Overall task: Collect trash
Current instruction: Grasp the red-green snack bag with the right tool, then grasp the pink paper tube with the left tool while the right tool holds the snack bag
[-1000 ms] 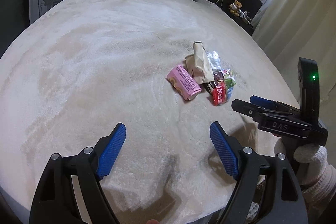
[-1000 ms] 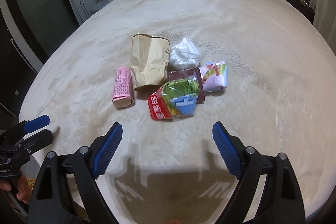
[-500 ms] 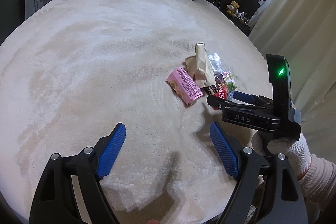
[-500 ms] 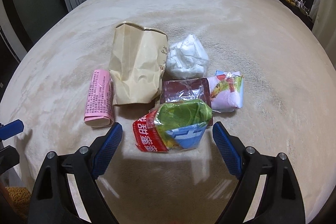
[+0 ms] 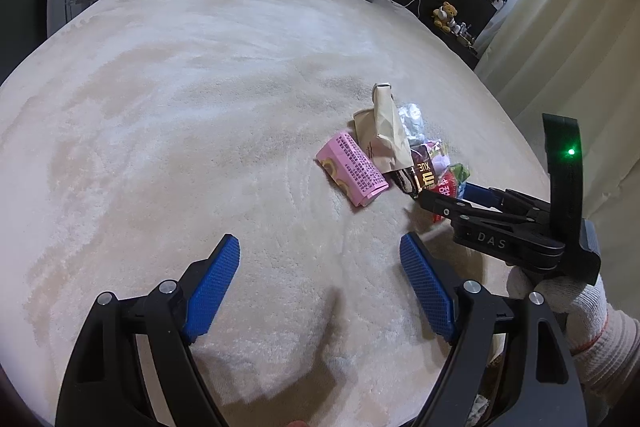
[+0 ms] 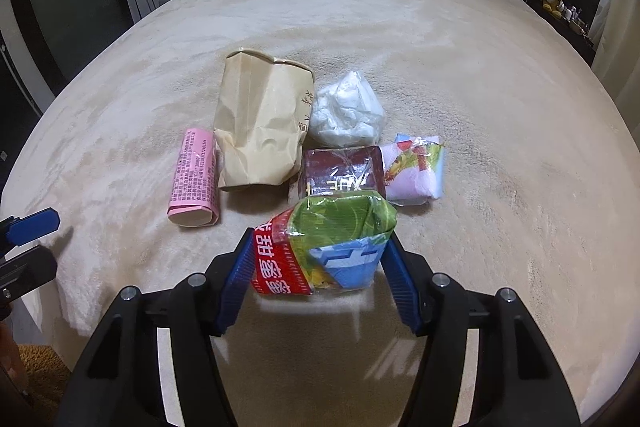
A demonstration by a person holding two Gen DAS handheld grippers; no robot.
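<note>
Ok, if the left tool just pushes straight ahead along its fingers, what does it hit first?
Nothing close: the left tool is open over bare cream blanket. The pink wrapper and the trash pile sit off to its right, though depth is hard to judge.

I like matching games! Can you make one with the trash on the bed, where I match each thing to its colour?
Things:
1. rolled wrapper
2. paper bag
3. crumpled plastic
4. packet between the right gripper pads

Colours:
A. clear whitish
B. red, green and blue
C. pink
D. tan brown

Pairs: 1-C, 2-D, 3-A, 4-B
</note>
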